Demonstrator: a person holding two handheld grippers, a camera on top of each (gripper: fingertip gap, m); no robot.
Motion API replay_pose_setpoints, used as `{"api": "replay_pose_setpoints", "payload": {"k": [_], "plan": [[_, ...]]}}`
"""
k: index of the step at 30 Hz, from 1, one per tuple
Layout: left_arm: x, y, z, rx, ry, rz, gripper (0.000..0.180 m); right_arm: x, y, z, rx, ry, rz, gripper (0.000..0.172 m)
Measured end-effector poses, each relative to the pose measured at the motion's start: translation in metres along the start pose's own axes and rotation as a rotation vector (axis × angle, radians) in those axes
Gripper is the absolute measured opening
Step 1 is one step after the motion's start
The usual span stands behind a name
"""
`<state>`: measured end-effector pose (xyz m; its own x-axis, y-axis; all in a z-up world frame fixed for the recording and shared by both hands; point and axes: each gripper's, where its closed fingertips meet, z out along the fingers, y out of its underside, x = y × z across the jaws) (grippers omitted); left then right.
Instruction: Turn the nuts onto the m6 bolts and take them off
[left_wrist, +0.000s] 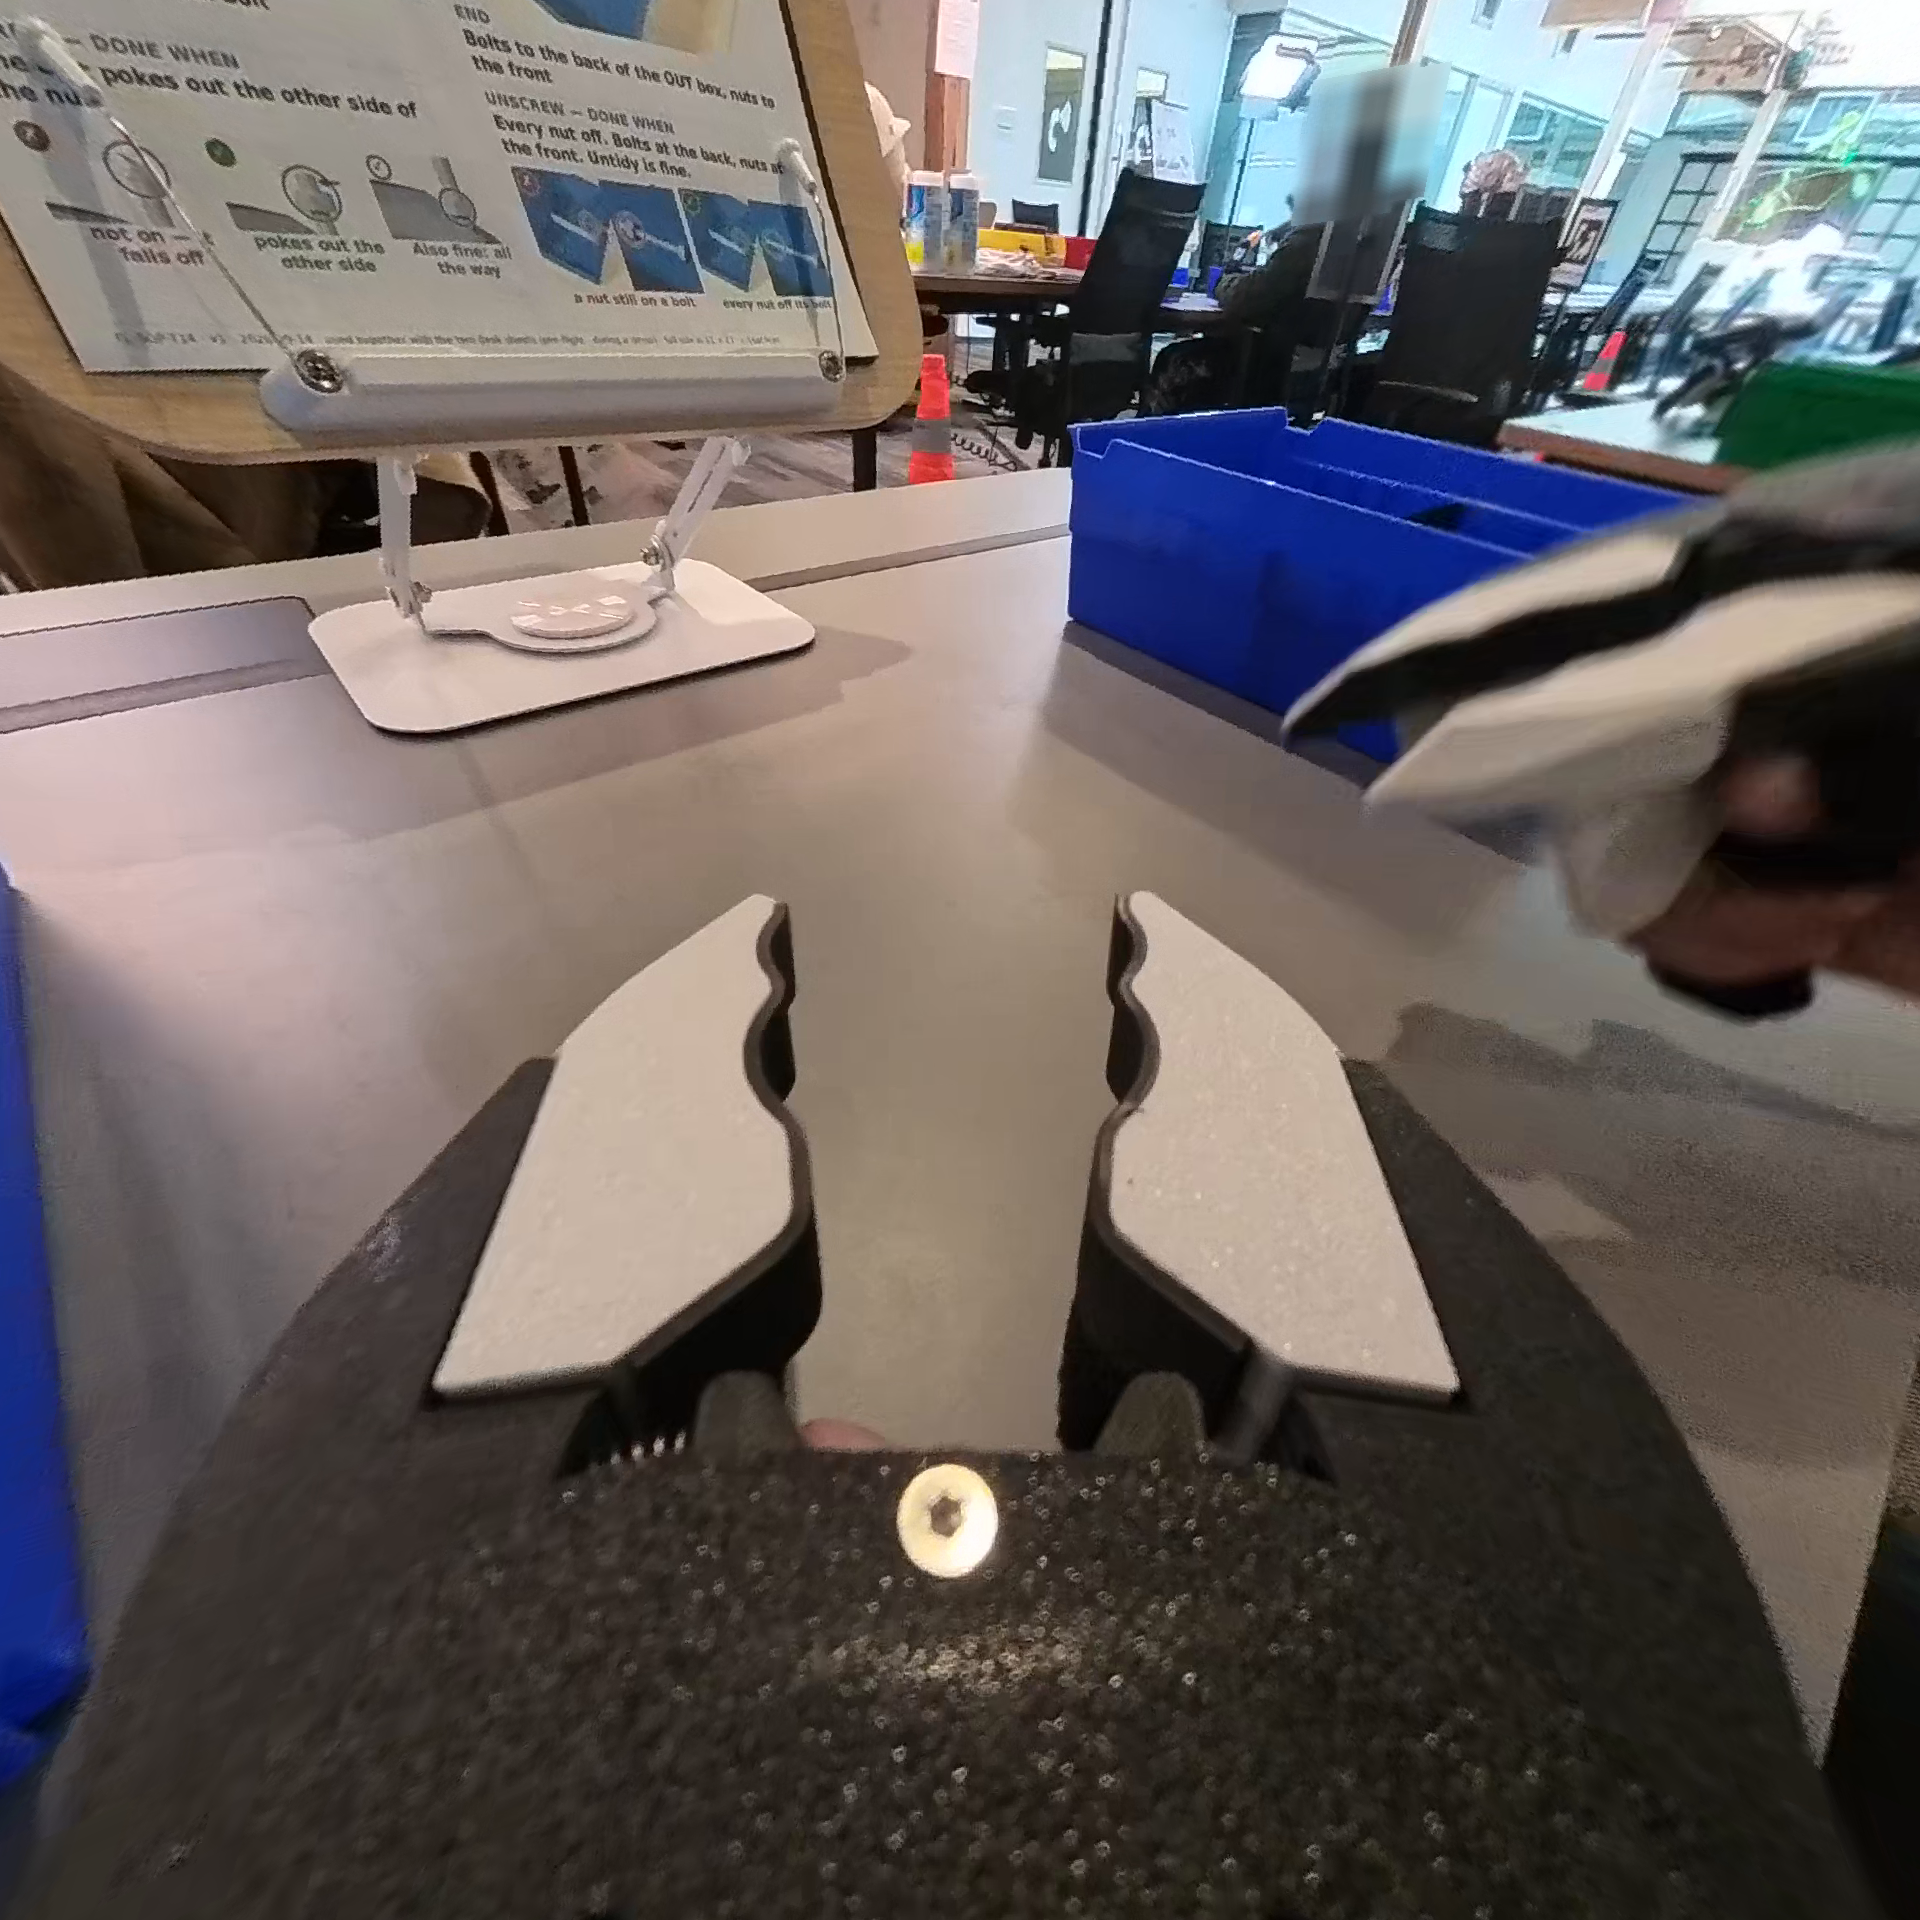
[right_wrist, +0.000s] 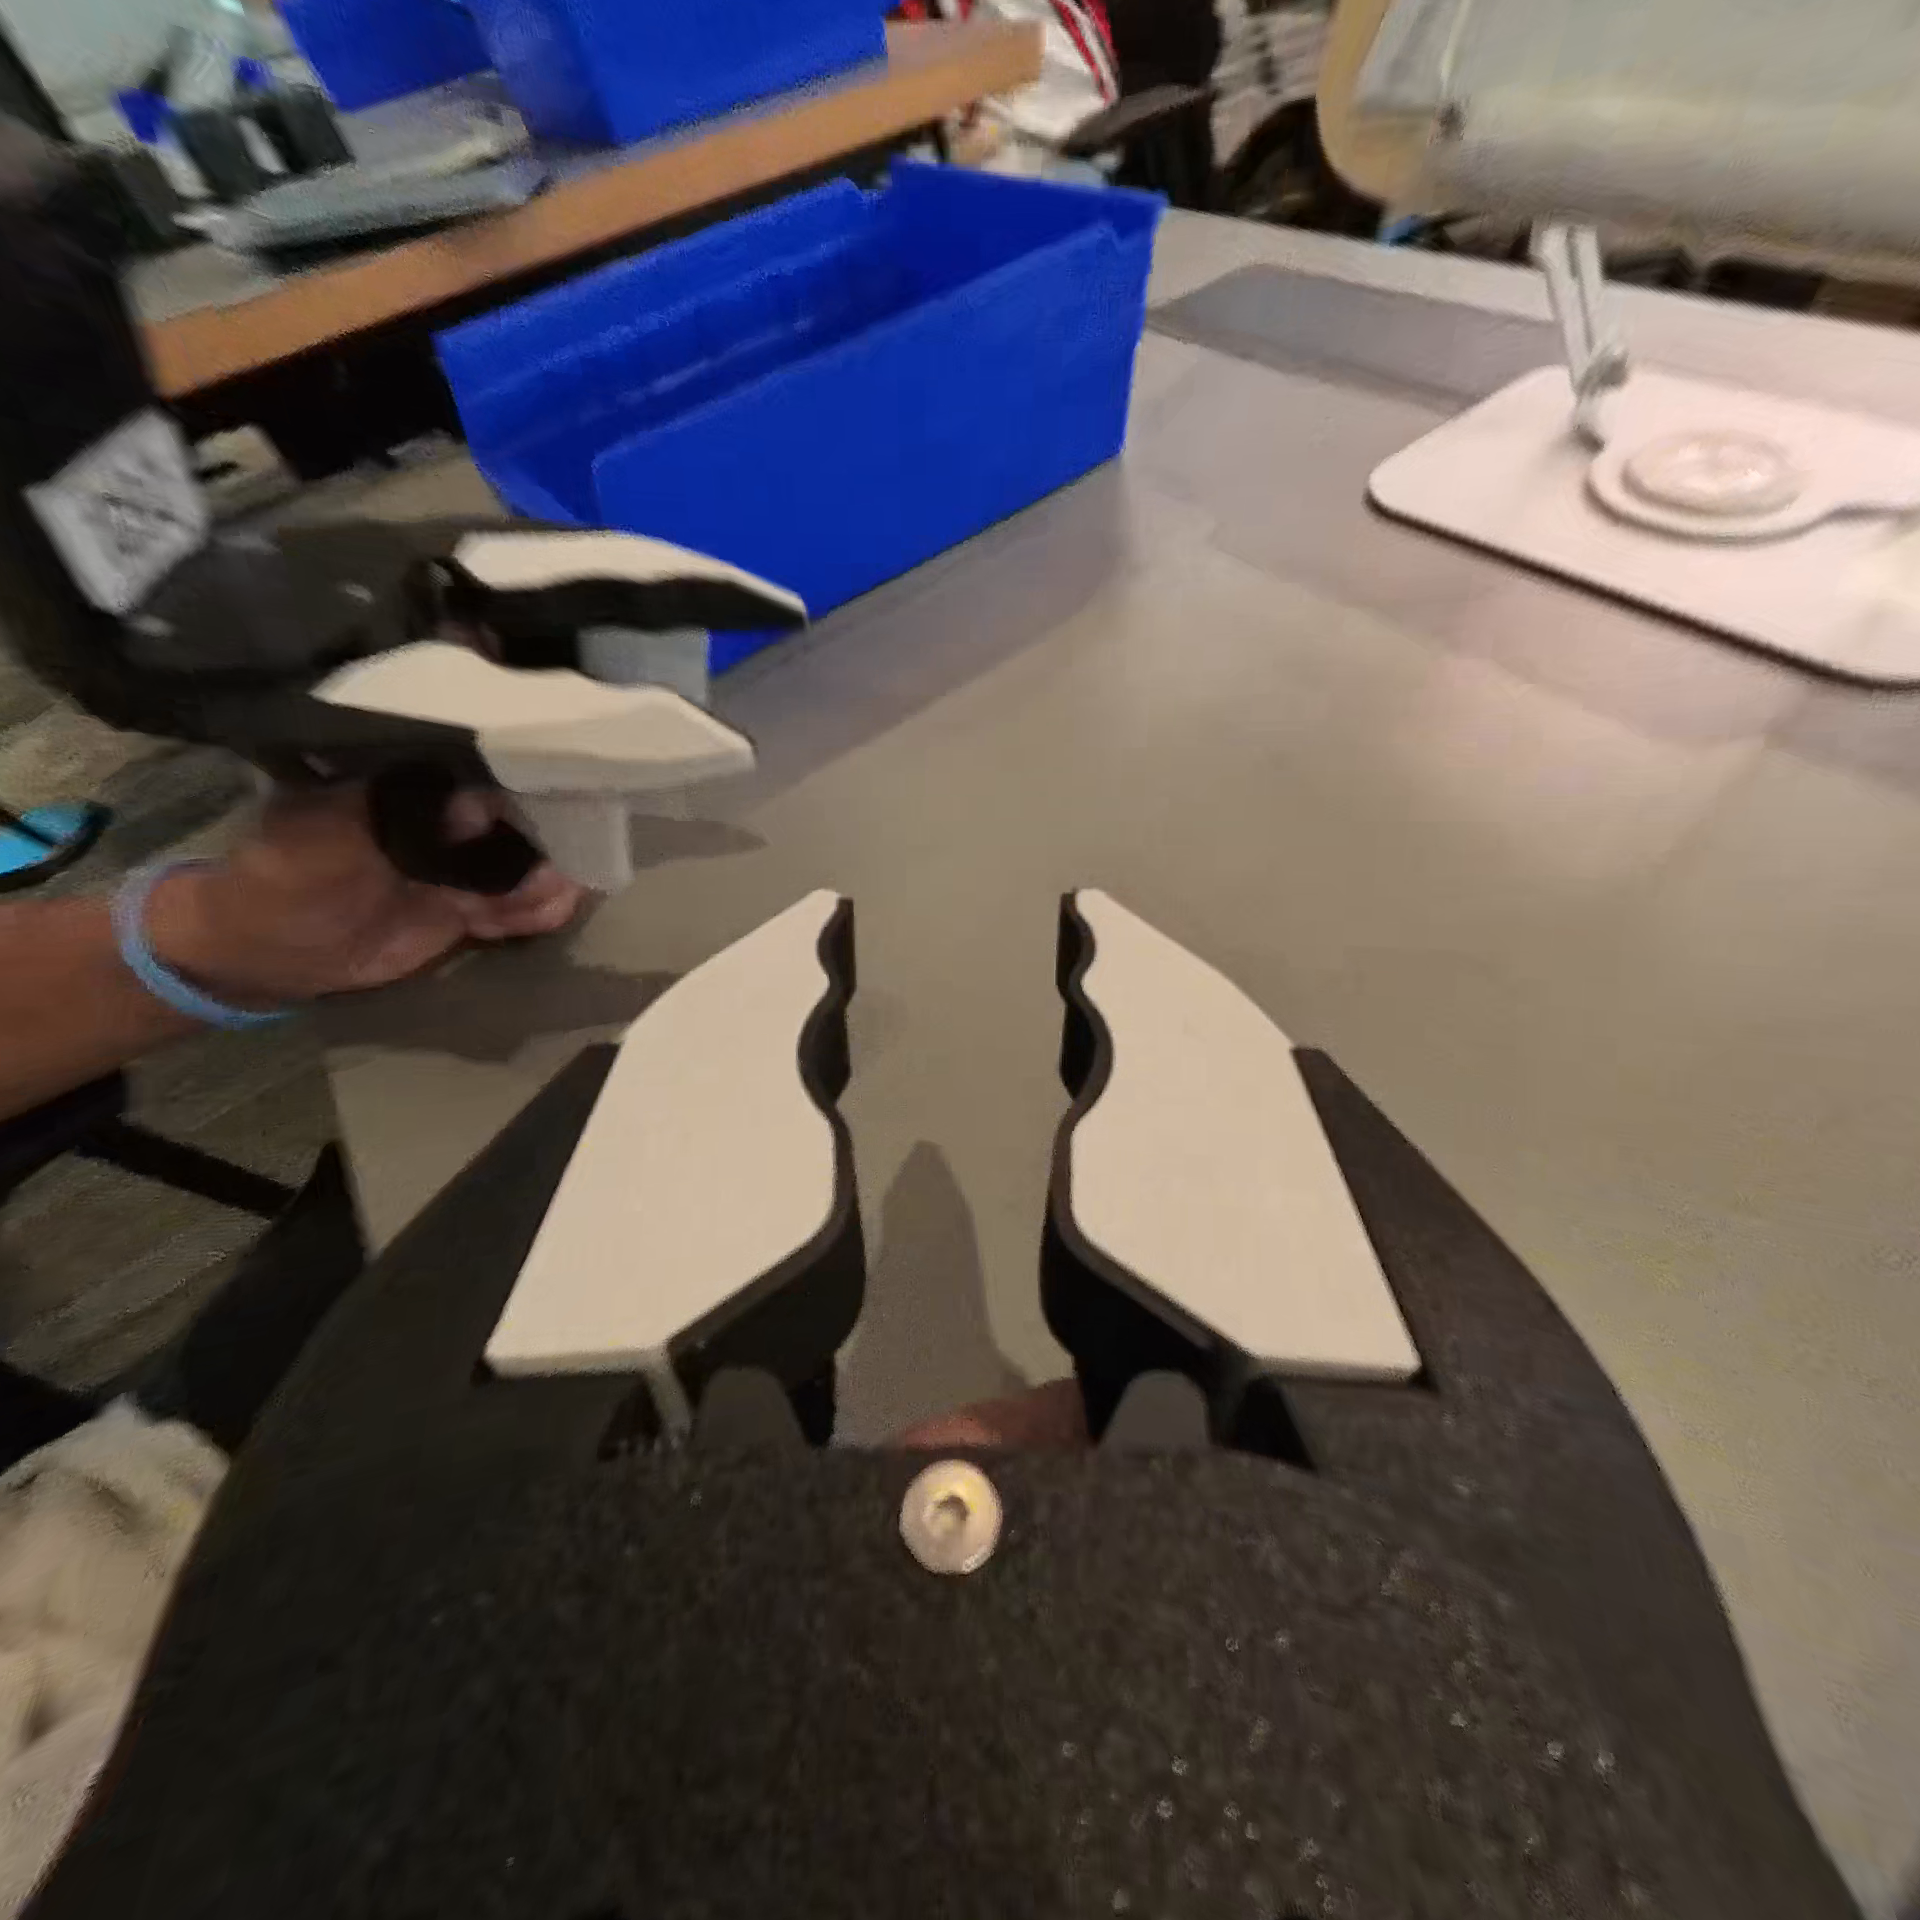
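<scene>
Both hand-held grippers hang released over the bare grey table (left_wrist: 623, 935), nothing between their fingers: the left hand-held gripper (left_wrist: 945, 925) has its jaws wide apart, the right hand-held gripper (right_wrist: 956, 914) somewhat narrower, and only table surface shows in each gap. No nut or bolt can be seen anywhere; judging by the task, they lie inside the blue bin (left_wrist: 1247, 582), whose contents are hidden by its walls. That bin is the relation that matters: from the left hand-held gripper it sits ahead and to the right, near the far edge of the table, its long axis running away across the view; from the right one it lies ahead and to the left, with the left hand-held gripper between camera and bin, so the left appears the nearer of the two. A second blue bin edge (left_wrist: 31, 1351) shows at the far left margin. The fingers are black with flat, pale, grainy faces and wavy inner edges; the bin is smooth hard plastic with a divider; the table is matte and faintly glossy. Behind stands a white stand (left_wrist: 561, 644) holding an instruction sheet (left_wrist: 416, 177).
</scene>
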<state>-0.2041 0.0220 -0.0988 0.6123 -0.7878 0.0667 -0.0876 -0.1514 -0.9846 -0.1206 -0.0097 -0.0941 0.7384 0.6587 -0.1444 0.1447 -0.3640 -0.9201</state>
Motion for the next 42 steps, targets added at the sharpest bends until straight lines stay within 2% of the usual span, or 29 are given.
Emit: {"api": "replay_pose_setpoints", "payload": {"k": [3,6,12,14,15,17,20,22,23,25,28,34,38,42], "plan": [[-0.002,0.002,0.001,-0.016,-0.023,0.003,0.058,0.009,0.021,0.017,0.018,0.113,-0.069,0.039],[-0.005,0.003,0.001,-0.022,-0.041,-0.011,0.058,0.012,0.013,0.01,0.134,0.153,-0.088,0.034],[-0.009,0.004,-0.002,-0.032,-0.039,-0.091,0.058,0.017,0.013,-0.004,0.179,0.187,-0.12,0.031],[-0.007,-0.008,-0.012,-0.023,-0.027,-0.13,0.058,0.016,0.009,-0.008,0.22,0.184,-0.123,0.03],[-0.01,-0.024,-0.022,-0.012,-0.04,-0.123,0.058,0.017,0.006,-0.011,0.249,0.188,-0.126,0.03],[-0.038,-0.066,-0.047,-0.008,-0.153,-0.073,0.051,0.017,0.001,-0.015,0.295,0.183,-0.118,0.027],[-0.11,-0.125,-0.079,-0.101,-0.347,-0.031,0.046,0.018,0.0,-0.016,0.312,0.167,-0.094,0.027],[-0.162,-0.147,-0.083,-0.185,-0.426,-0.073,0.046,0.018,0.0,-0.014,0.306,0.151,-0.08,0.027],[-0.188,-0.148,-0.08,-0.25,-0.463,-0.101,0.05,0.018,0.0,-0.014,0.305,0.148,-0.08,0.027],[-0.229,-0.132,-0.068,-0.414,-0.502,-0.165,0.06,0.015,0.0,-0.011,0.297,0.143,-0.102,0.027],[-0.276,-0.1,-0.048,-0.57,-0.569,-0.238,0.051,0.007,0.001,-0.006,0.278,0.14,-0.159,0.026],[-0.313,-0.009,-0.033,-0.903,-0.604,-0.414,0.053,0.002,0.003,-0.006,0.274,0.125,-0.193,0.024],[-0.333,0.028,-0.041,-0.99,-0.676,-0.443,0.046,0.003,0.003,-0.008,0.277,0.108,-0.165,0.023],[-0.337,0.057,-0.043,-1.039,-0.667,-0.491,0.044,0.004,0.004,-0.011,0.281,0.101,-0.149,0.022]]}}
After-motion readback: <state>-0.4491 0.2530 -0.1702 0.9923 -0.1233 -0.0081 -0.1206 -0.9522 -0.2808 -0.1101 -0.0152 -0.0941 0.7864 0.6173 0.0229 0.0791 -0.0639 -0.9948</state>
